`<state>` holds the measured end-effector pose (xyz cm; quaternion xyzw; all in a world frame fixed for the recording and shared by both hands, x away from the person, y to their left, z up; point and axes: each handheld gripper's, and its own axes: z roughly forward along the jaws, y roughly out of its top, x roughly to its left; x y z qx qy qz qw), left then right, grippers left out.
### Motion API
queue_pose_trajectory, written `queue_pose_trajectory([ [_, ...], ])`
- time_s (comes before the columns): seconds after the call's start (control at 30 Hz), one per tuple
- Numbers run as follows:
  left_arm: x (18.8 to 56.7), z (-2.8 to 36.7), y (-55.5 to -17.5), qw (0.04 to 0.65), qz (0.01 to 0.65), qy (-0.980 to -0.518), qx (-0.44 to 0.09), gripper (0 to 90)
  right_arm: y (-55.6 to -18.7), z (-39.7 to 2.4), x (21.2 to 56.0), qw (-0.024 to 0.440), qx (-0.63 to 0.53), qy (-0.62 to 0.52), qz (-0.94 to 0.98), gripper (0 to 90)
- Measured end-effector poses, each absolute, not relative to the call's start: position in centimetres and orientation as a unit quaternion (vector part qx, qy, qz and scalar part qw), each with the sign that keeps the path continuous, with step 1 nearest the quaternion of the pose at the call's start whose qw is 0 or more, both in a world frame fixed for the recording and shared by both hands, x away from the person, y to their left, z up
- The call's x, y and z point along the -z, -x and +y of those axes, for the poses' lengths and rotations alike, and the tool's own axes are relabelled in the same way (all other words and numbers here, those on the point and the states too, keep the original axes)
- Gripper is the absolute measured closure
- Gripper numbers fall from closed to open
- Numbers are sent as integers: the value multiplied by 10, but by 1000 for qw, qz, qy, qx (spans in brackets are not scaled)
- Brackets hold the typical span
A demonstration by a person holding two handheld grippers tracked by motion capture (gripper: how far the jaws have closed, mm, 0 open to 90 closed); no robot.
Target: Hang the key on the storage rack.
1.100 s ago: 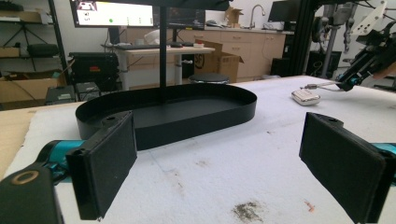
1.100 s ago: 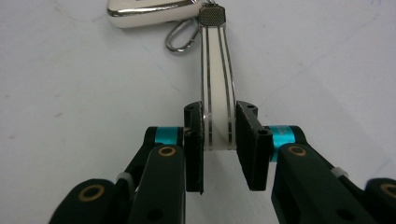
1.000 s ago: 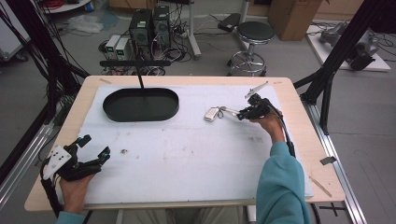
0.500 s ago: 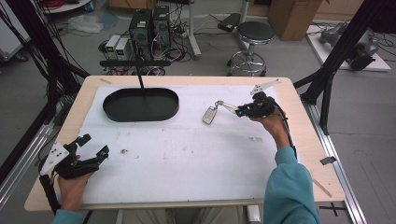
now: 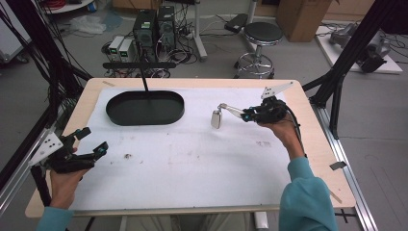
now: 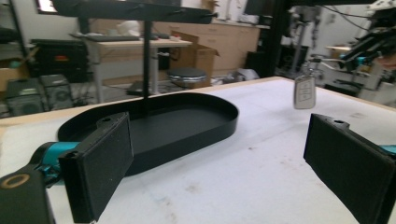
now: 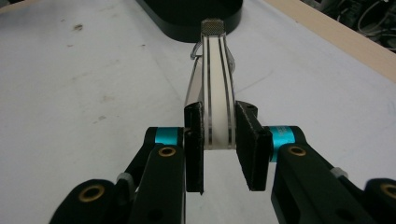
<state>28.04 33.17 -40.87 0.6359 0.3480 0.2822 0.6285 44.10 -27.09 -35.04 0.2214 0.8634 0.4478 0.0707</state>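
My right gripper (image 5: 246, 115) is over the right half of the table, shut on a silver strap (image 7: 214, 79). A grey key fob (image 5: 216, 119) dangles from the strap's far end, above the white mat. From the left gripper view the key fob (image 6: 304, 92) hangs in the air under the right gripper (image 6: 369, 51). A black oval tray (image 5: 144, 120) with an upright post (image 5: 144, 82) and a crossbar stands at the back left. My left gripper (image 5: 94, 140) is open and holds nothing near the front left corner, its pads (image 6: 100, 163) pointing toward the tray (image 6: 187, 135).
A white mat (image 5: 192, 163) covers most of the wooden table, with a small dark speck (image 5: 128, 156) near the left gripper. Black frame legs stand at both sides of the table. A stool (image 5: 260, 36) and computer boxes are on the floor behind it.
My right gripper has risen with the strap, so the key fob has come up off the mat and now hangs. My left gripper has lifted slightly.
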Motion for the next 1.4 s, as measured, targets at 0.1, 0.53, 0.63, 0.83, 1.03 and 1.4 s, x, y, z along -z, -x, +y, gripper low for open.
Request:
queue_pose_trajectory([
  [0.1, 393, 324, -288, 628, 322, -659, -261, 86, -435, -266, 347, 72, -452, -208, 865, 748],
  [0.53, 361, 299, -311, 630, 261, -699, -216, 86, -412, -244, 322, 58, -487, -149, 859, 747],
  [0.63, 357, 291, -318, 628, 245, -715, -186, 85, -407, -236, 316, 57, -486, -131, 862, 747],
  [0.83, 343, 274, -325, 611, 204, -745, -175, 86, -401, -227, 309, 54, -494, -110, 861, 747],
  [1.03, 335, 257, -330, 605, 183, -759, -155, 86, -397, -220, 307, 47, -489, -93, 866, 746],
  [1.4, 316, 222, -342, 588, 147, -786, -127, 86, -390, -200, 300, 38, -478, -63, 875, 746],
])
